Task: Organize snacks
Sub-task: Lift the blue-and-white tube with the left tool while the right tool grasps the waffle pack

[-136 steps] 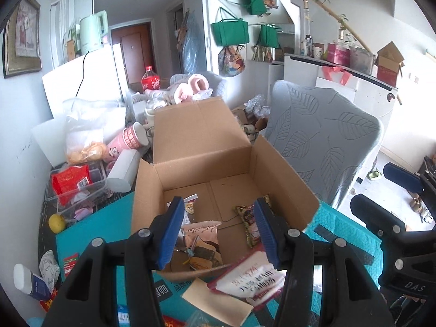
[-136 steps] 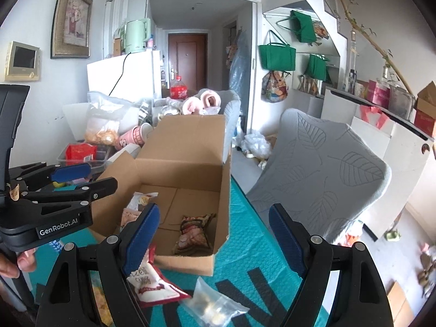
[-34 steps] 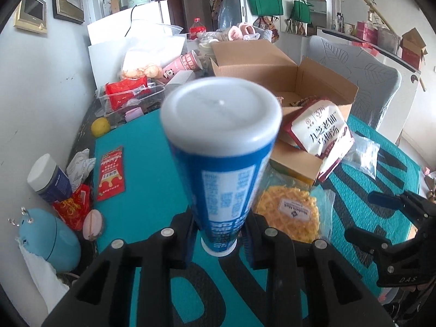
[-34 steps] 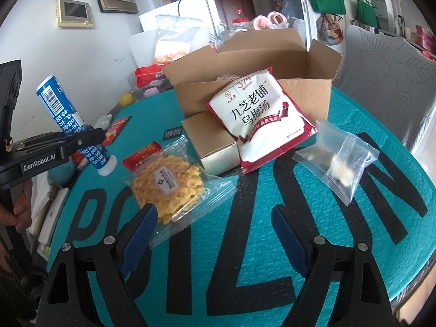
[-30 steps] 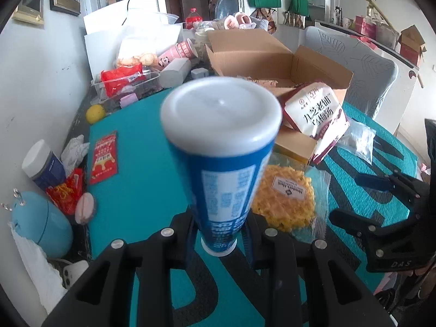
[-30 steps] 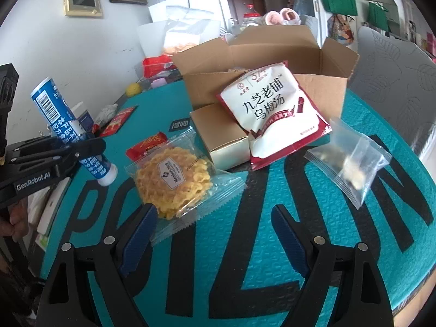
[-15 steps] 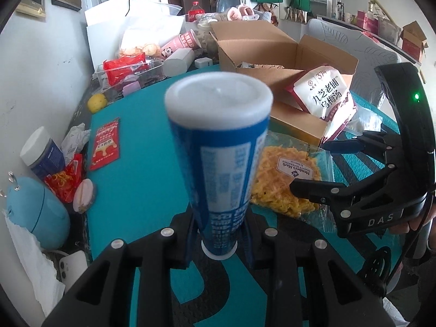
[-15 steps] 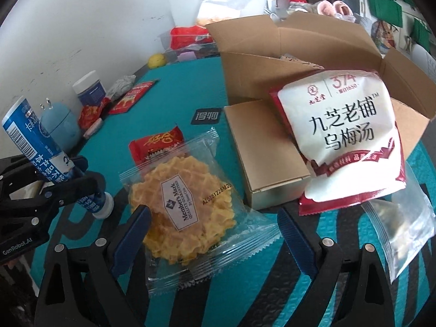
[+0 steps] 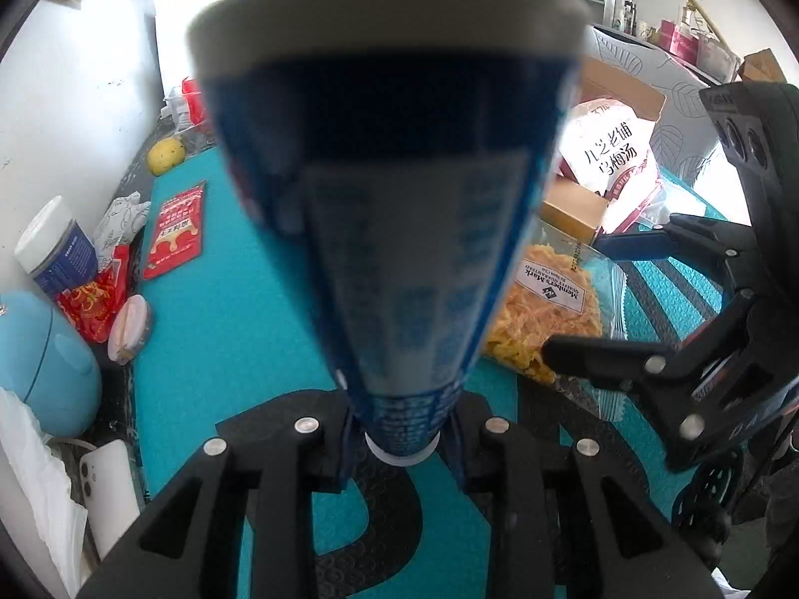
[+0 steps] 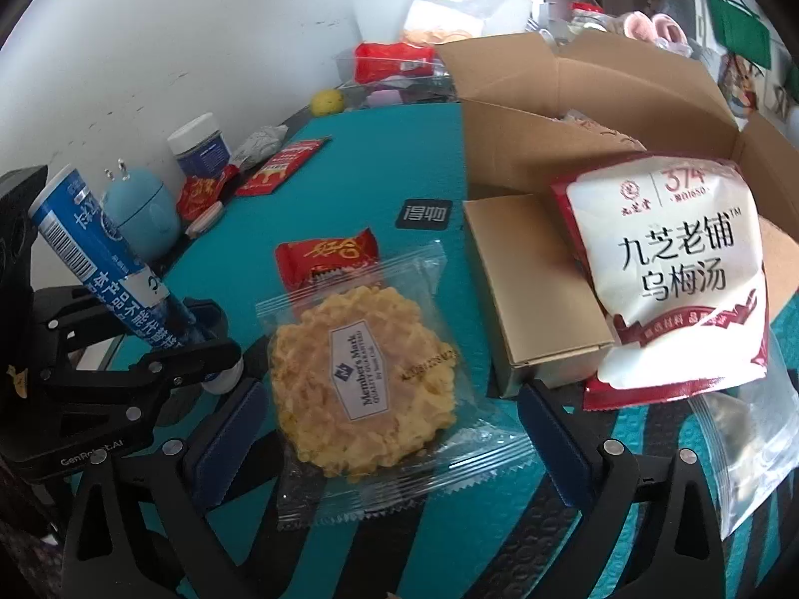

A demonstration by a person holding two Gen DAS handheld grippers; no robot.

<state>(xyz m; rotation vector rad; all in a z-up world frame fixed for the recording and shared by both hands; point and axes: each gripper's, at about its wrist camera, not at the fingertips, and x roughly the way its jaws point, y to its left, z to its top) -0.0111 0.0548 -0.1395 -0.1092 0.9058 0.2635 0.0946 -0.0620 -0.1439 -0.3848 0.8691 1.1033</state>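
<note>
My left gripper (image 9: 399, 429) is shut on a blue tube (image 9: 399, 199) with a white cap, which fills the left wrist view; the tube (image 10: 105, 264) and gripper (image 10: 209, 344) also show at the left of the right wrist view. My right gripper (image 10: 389, 429) is open, its jaws either side of a clear-wrapped yellow waffle cookie (image 10: 364, 384) on the teal table (image 10: 379, 159); the cookie (image 9: 544, 309) also shows in the left wrist view. A white and red drink-mix bag (image 10: 674, 274) leans on a small gold box (image 10: 534, 294) before the open cardboard box (image 10: 574, 100).
A red candy packet (image 10: 324, 254) lies behind the cookie, a clear zip bag (image 10: 739, 439) at the right. Along the wall stand a light blue round object (image 10: 145, 209), a white-lidded jar (image 10: 199, 145), red sachets (image 10: 279, 164) and a lemon (image 10: 327, 100). A phone (image 9: 107, 494) lies at the table's left edge.
The left gripper picked up the blue tube and holds it closer to the camera. The right gripper left the cardboard box and came down around the waffle cookie.
</note>
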